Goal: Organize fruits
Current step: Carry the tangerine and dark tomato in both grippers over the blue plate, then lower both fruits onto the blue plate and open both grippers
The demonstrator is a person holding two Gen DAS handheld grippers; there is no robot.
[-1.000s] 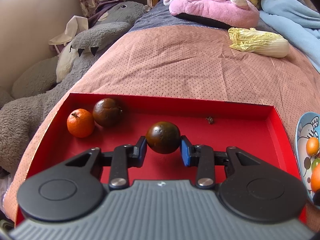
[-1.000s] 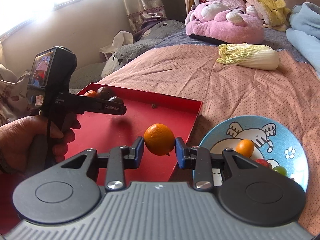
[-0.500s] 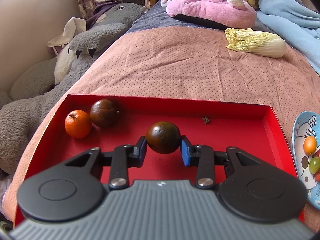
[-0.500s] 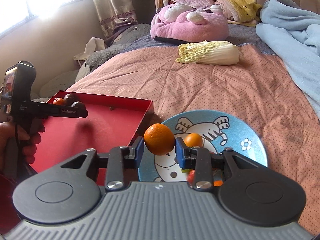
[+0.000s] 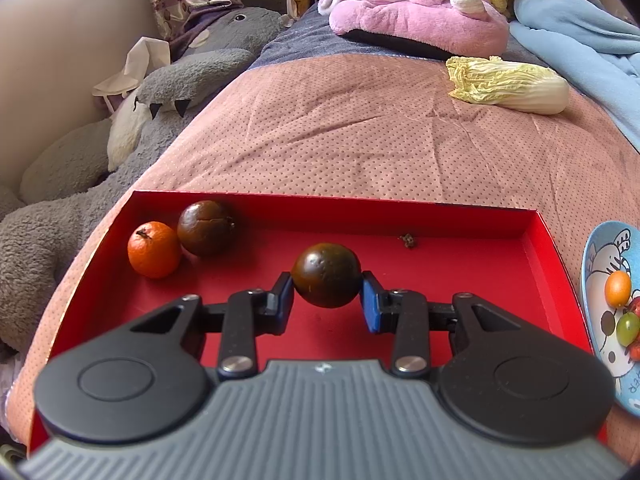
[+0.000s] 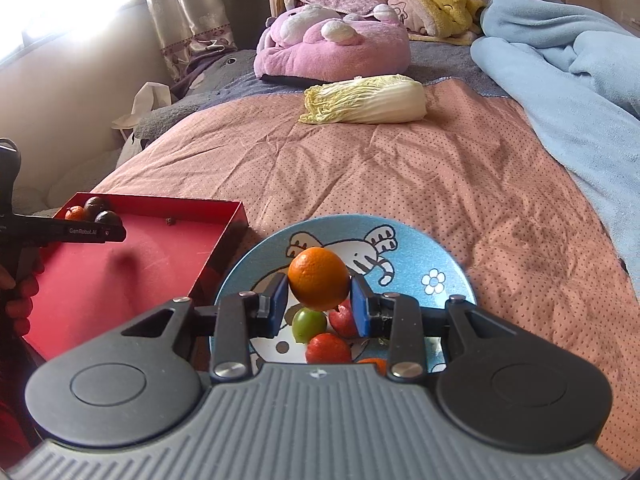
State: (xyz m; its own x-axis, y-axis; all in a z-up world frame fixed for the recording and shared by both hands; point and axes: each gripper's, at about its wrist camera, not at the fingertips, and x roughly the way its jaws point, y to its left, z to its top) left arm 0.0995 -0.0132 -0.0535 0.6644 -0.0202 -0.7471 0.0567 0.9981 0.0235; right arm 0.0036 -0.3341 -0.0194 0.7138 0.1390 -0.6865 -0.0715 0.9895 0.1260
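The right tool (image 6: 319, 304), clenched on a round orange citrus fruit (image 6: 318, 278), has swung from above the shallow red cardboard tray (image 6: 120, 264) to over the blue cartoon-printed plate (image 6: 440, 264). The left tool (image 5: 326, 300) stays put, gripping a dark brown round fruit (image 5: 326, 274) over that tray. Sorting by kind looks underway.

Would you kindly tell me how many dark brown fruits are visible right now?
2: one in the left gripper, a dark fruit over the red tray; another lies in its far-left corner beside an orange.

A pink dotted bed cover (image 6: 420, 168) bears a red tray (image 5: 400, 210), blue plate (image 6: 448, 256) and cabbage (image 6: 364, 100).
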